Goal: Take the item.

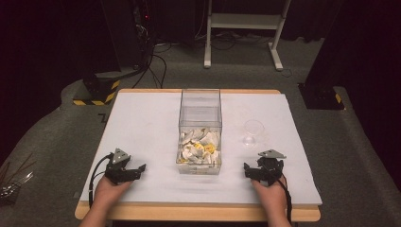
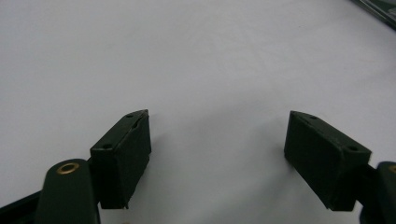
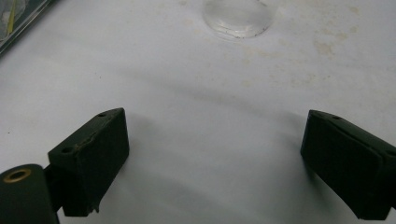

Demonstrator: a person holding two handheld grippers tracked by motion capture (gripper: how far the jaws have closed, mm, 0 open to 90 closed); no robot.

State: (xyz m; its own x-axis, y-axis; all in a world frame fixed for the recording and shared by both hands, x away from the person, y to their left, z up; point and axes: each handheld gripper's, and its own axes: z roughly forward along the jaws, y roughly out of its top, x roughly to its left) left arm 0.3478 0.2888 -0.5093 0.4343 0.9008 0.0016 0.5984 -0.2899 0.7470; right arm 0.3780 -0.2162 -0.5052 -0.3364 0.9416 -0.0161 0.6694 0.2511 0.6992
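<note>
A clear plastic box (image 1: 200, 113) stands in the middle of the white table cover, its near half holding several white and yellow crumpled pieces (image 1: 199, 145). To its right stands a small clear cup (image 1: 253, 132), whose base (image 3: 237, 17) lies ahead of the right jaws. My left gripper (image 1: 126, 165) rests low over the cover, left of the box and near the front edge. It is open, and bare white sheet lies between its jaws (image 2: 217, 126). My right gripper (image 1: 263, 166) sits right of the box, also open and holding nothing (image 3: 215, 122).
The white cover (image 1: 142, 123) spans most of the wooden table. The box's edge shows at the left gripper view's top right (image 2: 379, 10) and the right gripper view's top left (image 3: 18, 18). On the floor beyond are a white stand (image 1: 243, 28), cables and dark equipment.
</note>
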